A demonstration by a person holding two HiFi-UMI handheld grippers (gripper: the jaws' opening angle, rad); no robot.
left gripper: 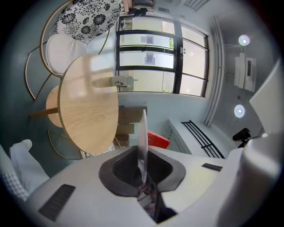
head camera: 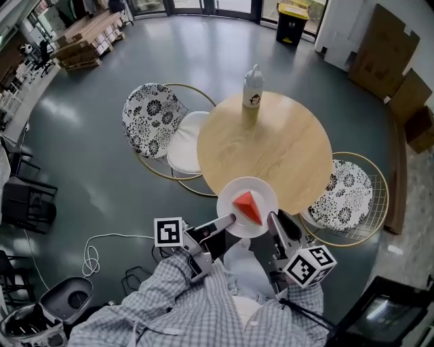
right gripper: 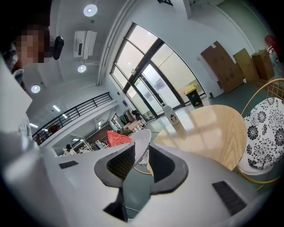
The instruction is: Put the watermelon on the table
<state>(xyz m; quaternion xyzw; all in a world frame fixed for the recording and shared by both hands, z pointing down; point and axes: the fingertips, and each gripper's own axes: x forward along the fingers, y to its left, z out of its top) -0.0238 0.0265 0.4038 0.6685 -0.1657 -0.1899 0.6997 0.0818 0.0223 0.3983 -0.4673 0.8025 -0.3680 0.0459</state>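
A red watermelon wedge lies on a white plate that hangs over the near rim of the round wooden table. My left gripper is shut on the plate's left rim, my right gripper on its right rim. The left gripper view shows the plate edge-on between the jaws of the left gripper, with the wedge behind it and the table beyond. In the right gripper view the plate's rim sits in the right gripper, the wedge to its left.
A white bottle stands at the table's far edge. Patterned wire chairs stand at the left and right, with a white cushion by the left one. Cardboard boxes, a bin and a floor cable lie around.
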